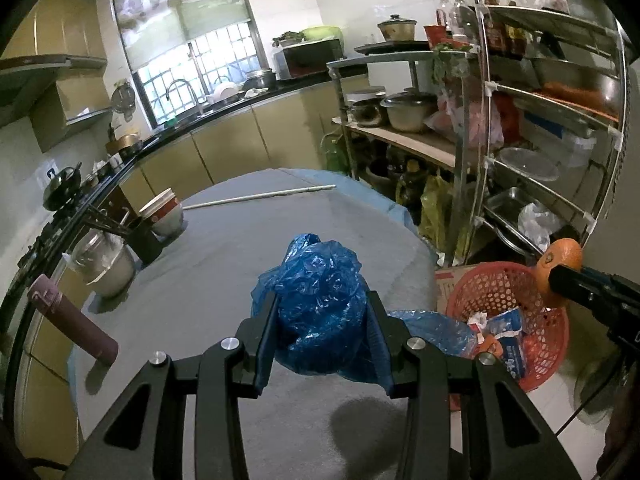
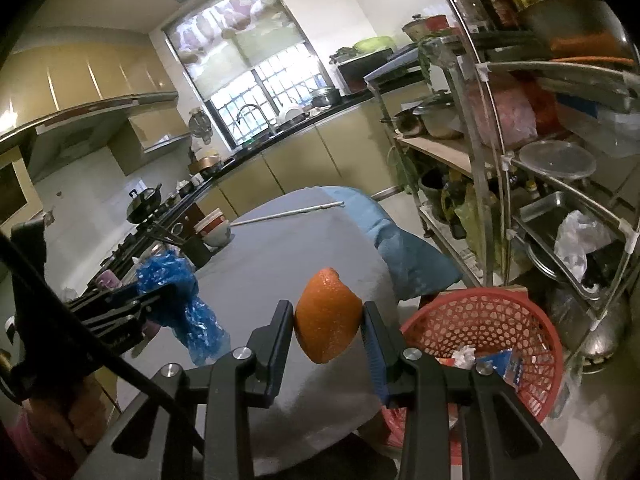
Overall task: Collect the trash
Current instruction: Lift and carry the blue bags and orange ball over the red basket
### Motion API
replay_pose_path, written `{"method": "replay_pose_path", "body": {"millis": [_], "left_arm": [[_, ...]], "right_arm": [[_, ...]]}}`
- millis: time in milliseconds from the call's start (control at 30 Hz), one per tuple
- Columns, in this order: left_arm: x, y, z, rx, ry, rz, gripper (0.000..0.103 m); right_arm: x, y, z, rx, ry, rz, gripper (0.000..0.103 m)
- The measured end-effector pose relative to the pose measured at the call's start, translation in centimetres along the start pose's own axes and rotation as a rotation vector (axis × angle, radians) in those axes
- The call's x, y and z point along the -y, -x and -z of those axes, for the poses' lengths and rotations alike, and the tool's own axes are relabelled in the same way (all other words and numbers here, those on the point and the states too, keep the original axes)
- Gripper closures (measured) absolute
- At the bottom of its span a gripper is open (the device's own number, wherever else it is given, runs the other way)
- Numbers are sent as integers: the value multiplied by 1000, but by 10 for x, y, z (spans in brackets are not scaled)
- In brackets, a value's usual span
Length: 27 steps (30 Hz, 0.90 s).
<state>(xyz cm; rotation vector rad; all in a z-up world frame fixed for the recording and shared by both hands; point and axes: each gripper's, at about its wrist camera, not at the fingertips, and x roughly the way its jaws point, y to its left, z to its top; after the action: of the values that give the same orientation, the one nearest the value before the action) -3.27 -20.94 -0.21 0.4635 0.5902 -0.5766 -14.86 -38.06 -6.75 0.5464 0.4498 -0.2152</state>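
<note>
A crumpled blue plastic bag is pinched between the fingers of my left gripper, held above the grey table. My right gripper is shut on a piece of orange peel, also held over the table near its right edge. In the left wrist view the orange peel and the right gripper hang above the red basket, which stands on the floor beside the table with paper scraps and wrappers in it. The right wrist view shows the blue bag in the left gripper at the left, and the red basket low on the right.
On the table's left side stand stacked bowls, a lidded plastic tub, a maroon flask and a white stick. A metal rack full of pots and bags stands on the right. A cardboard box sits behind the basket.
</note>
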Motion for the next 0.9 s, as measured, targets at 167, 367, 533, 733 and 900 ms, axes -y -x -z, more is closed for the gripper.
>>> {"method": "replay_pose_path", "body": {"millis": [167,367,533,733,900], "left_arm": [[2,-4,0,-14,-3,0,60],[8,-6,-2,-18,-16,2,60],[10,-8,-3,-19,-27,9,60],[17,-10,-5,-21,-40,16,60],[22,-13,-6,-26,-49,24,60]], "right_arm": [[3,-3,0,-6,-7,0,66],[8,-5,0,-12,-28,-1,66],[13,-6,0,-15,-40,0,66],[15,-6,1,-19,-46,7,66],[20,-8,2,-27,-59,12,66]]}}
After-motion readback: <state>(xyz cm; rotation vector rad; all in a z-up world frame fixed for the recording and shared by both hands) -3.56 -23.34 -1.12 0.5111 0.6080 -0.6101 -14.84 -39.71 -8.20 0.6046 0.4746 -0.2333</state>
